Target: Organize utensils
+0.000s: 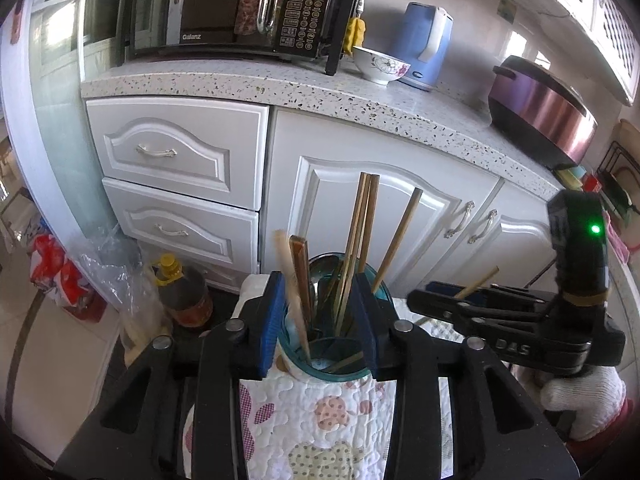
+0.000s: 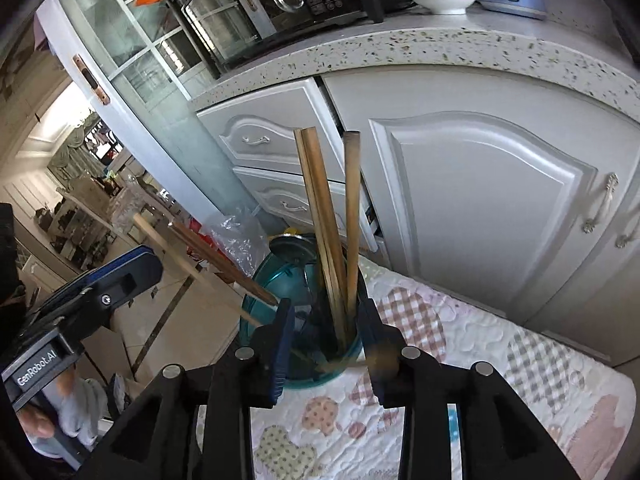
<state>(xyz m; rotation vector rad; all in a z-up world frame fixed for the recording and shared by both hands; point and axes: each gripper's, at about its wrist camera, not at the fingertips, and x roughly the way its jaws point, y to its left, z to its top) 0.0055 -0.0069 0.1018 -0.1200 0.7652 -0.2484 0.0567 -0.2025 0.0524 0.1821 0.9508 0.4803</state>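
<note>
Item: teal glass holder (image 1: 332, 354), smooth, likely slippery, breakable; my left tongs (image 1: 322, 328) clasped its sides. Chopstick (image 1: 476, 283) (light, stiff) pinched in my right tongs (image 1: 448, 300).

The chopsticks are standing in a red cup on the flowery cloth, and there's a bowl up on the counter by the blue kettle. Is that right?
Nearly. The cup is teal see-through, not red; the left wrist view shows it plainly between the gripper fingers. The rest holds: the chopsticks stand in it on the flowery cloth, and the bowl sits on the counter beside the blue kettle.
</note>
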